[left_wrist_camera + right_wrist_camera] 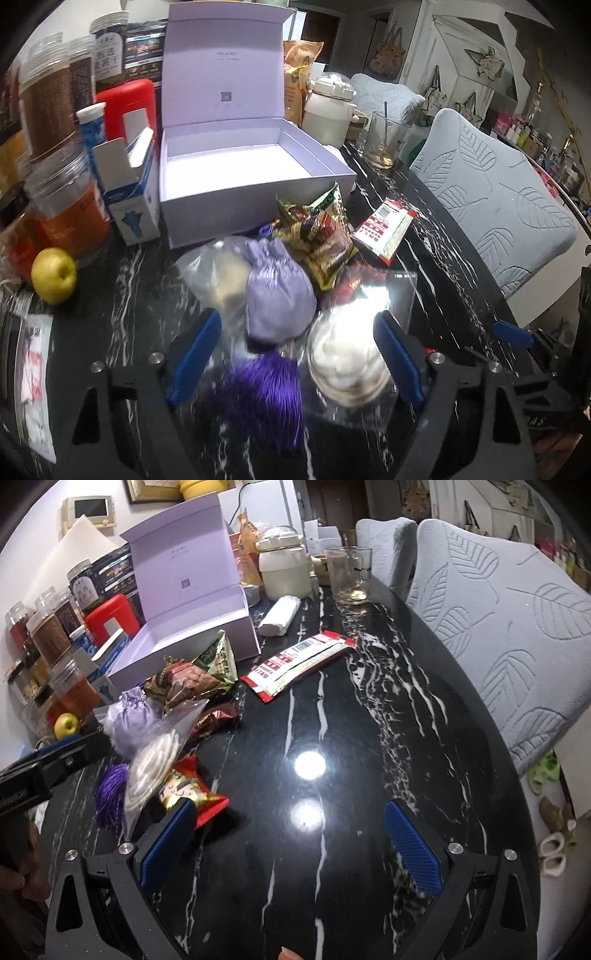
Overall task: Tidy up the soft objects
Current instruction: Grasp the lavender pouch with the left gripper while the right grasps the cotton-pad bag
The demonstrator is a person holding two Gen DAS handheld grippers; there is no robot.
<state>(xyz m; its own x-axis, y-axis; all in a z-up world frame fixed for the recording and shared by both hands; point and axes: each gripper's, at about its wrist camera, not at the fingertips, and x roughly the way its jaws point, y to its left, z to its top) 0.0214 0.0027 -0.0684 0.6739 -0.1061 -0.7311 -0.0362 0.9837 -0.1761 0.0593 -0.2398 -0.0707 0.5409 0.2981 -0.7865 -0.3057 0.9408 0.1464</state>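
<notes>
Several soft packets heaped on the black marble table (332,709), just in front of the open lilac box (255,177). In the middle of the heap, a lilac satin pouch (279,295) with a purple tassel (262,391) trailing toward the camera. Beside it on the right, a clear bag of white coiled cotton (345,362); on the left, a second clear bag with something pale inside (214,273). Behind these, crinkled snack wrappers in green, gold and red (317,229), leaning against the box front. Farther right, apart from the heap, a flat red-and-white sachet (386,230). Near the right gripper's left finger, a red candy packet (192,794).

Left gripper (295,354) lowered over the heap, jaws apart, straddling pouch, tassel and cotton bag, blue pads (195,350) not pressing on anything. Right gripper (291,842) also spread wide, nothing but bare tabletop between the fingers.

Box empty, lid standing upright at the back. To the left of it, a small blue-and-white carton (133,206), a red container (127,107), jars (70,206) and a yellow apple (53,275). Behind and to the right, a cream lidded pot (328,110) and a glass with a spoon (386,140). Past the table edge, grey leaf-patterned chair backs (491,206).
</notes>
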